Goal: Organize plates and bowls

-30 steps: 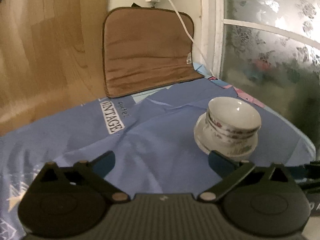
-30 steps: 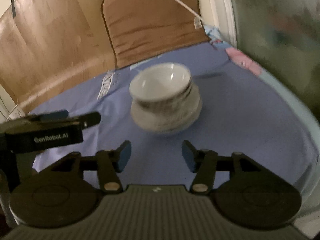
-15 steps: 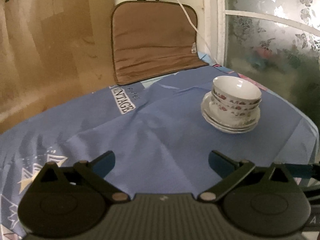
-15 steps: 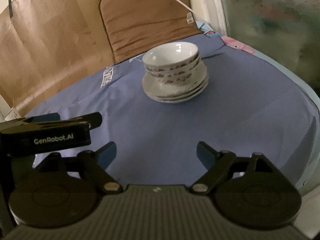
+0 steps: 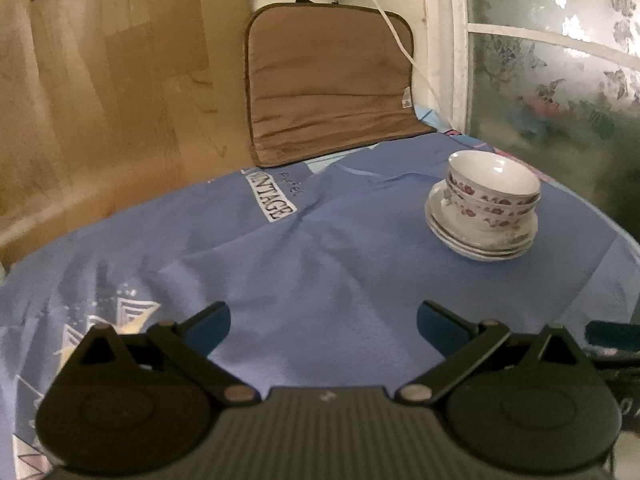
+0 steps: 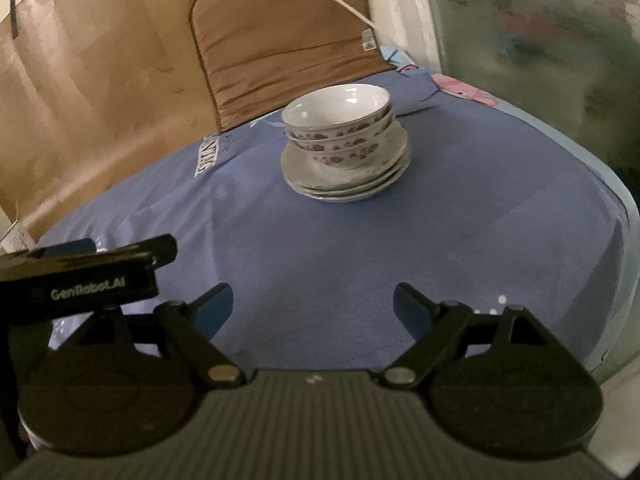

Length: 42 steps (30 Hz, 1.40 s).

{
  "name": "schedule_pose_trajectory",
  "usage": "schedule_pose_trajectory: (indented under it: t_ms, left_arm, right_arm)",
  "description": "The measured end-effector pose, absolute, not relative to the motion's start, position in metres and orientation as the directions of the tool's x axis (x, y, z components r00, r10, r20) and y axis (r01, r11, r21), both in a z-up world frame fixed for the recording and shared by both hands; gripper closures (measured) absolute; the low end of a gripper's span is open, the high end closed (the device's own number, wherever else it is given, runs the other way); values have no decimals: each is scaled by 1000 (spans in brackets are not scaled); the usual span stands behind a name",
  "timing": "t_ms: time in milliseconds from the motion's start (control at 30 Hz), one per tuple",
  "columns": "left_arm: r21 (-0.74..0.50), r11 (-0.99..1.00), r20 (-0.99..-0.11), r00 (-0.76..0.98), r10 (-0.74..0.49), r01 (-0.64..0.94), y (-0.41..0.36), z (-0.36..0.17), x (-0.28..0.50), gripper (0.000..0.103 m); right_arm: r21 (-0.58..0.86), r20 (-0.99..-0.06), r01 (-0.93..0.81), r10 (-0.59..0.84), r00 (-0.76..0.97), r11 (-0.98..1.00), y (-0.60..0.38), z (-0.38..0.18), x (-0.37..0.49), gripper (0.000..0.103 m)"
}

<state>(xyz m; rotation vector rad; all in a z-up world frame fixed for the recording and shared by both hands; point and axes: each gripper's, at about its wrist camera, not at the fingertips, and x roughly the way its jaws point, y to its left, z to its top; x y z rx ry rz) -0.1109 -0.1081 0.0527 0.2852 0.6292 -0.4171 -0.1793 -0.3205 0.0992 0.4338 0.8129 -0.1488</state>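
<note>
A stack of crockery sits right of centre in the left wrist view and upper centre in the right wrist view. Three floral bowls [image 6: 340, 128] nest inside one another on top of a pile of pale plates [image 6: 348, 178], bowls above and plates below, probably because the wide flat pieces make the steadier base. The pile stands alone on a blue cloth [image 5: 320, 264] covering the bench, with a white "VINTAGE" label printed on it to the left of the stack.

The left gripper [image 5: 323, 322] hovers low in its frame, its jaws spread wide and holding nothing. The right gripper [image 6: 313, 304] does the same in its own view, well apart from the stack. Nothing lies between either gripper and the crockery.

Behind, a brown cushion [image 5: 332, 80] leans upright against the wall, with a white cable [image 5: 394, 36] hanging across it. Brown wood panelling [image 5: 100, 92] fills the upper left, and frosted floral glass [image 5: 560, 80] fills the right edge.
</note>
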Motion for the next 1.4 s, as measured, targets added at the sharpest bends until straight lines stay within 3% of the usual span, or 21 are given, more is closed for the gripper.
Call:
schedule_pose_trajectory:
  t_ms: [1400]
  left_arm:
    - [113,851,-714,638,-290,513,-119,34,-106,0]
  right_arm:
    - [376,-692,372,-9,721,849,-335,93,-186,14]
